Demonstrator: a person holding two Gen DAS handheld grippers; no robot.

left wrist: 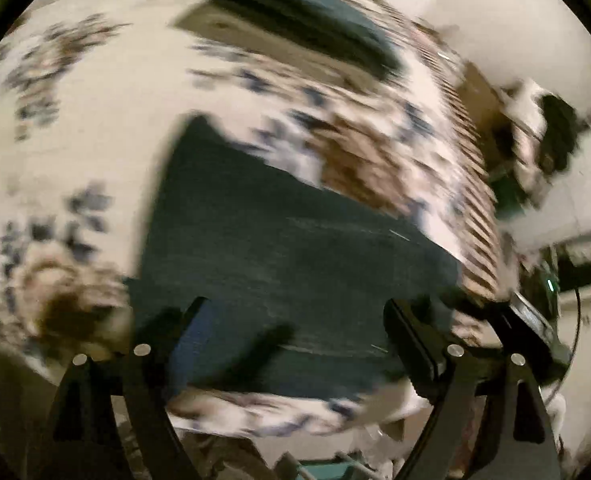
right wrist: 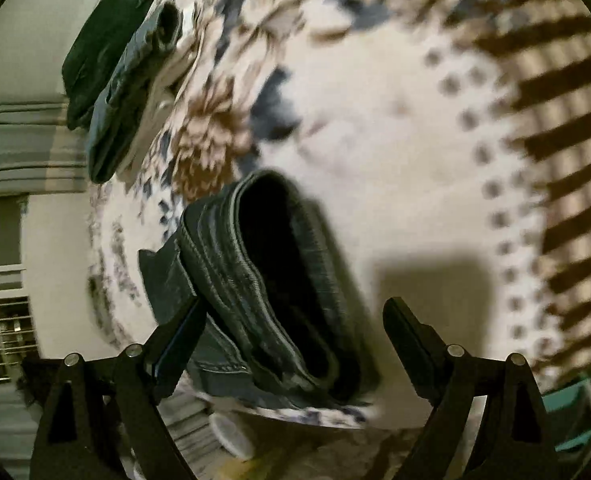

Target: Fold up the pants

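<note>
Dark blue jeans (left wrist: 279, 248) lie folded flat on a cream bedspread with brown and blue flowers (left wrist: 107, 92). My left gripper (left wrist: 295, 320) hovers over their near edge with its jaws wide apart and nothing pressed between them. In the right wrist view the same folded jeans (right wrist: 255, 280) show their stacked layers and seams edge-on. My right gripper (right wrist: 295, 320) stands open above that end; its left finger (right wrist: 179, 336) is close to the denim, and I cannot tell if it touches. The picture is blurred.
A stack of folded dark clothes (left wrist: 295, 20) sits farther back on the bed, seen also as a folded clothes pile (right wrist: 119, 68) at the upper left. The bedspread's striped border (right wrist: 555, 160) marks the bed edge. Floor clutter (right wrist: 231, 436) lies below the near edge.
</note>
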